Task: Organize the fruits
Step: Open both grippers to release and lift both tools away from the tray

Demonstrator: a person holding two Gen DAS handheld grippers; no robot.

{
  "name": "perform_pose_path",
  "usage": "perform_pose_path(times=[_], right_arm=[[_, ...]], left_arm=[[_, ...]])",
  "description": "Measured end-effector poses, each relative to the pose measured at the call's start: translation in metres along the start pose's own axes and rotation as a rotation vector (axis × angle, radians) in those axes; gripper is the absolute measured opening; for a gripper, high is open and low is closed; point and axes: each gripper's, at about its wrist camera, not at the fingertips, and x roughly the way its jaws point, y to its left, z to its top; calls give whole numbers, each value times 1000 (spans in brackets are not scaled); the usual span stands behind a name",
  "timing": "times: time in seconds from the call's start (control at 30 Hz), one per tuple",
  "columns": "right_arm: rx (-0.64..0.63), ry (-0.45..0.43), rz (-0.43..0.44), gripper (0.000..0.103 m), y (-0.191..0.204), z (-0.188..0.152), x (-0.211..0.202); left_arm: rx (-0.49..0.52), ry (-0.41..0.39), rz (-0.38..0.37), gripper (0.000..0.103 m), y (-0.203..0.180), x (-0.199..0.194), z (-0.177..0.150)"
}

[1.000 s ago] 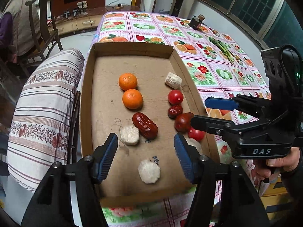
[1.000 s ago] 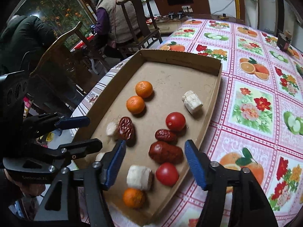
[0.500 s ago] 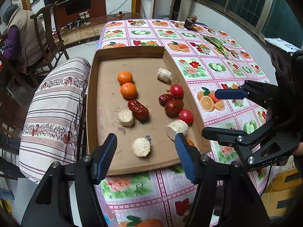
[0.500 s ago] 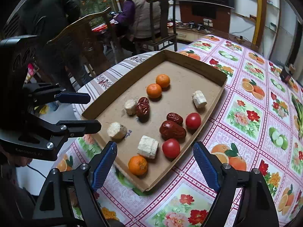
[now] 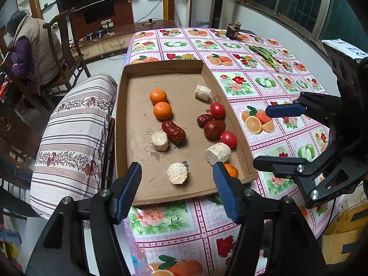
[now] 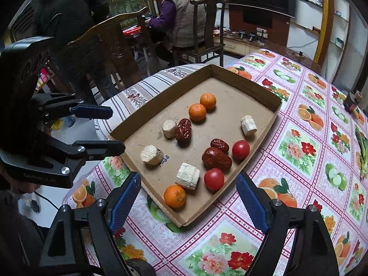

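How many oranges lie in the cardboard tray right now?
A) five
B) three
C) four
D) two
B: the right wrist view shows two oranges side by side toward the tray's far end and a third orange alone in the near corner.

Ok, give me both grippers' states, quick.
Left gripper: open, holding nothing.
Right gripper: open, holding nothing.
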Motion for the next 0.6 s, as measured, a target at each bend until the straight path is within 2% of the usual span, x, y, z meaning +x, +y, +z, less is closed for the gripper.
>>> perform_pose_path(times=[0.23, 0.6], right_arm=[[-35, 4, 0, 86, 5, 4, 5], [-37, 9, 16, 86, 9, 8, 13]], left_arm=[[-1, -7, 0, 63, 1, -1, 1], [-16, -63, 32, 63, 4, -8, 3]])
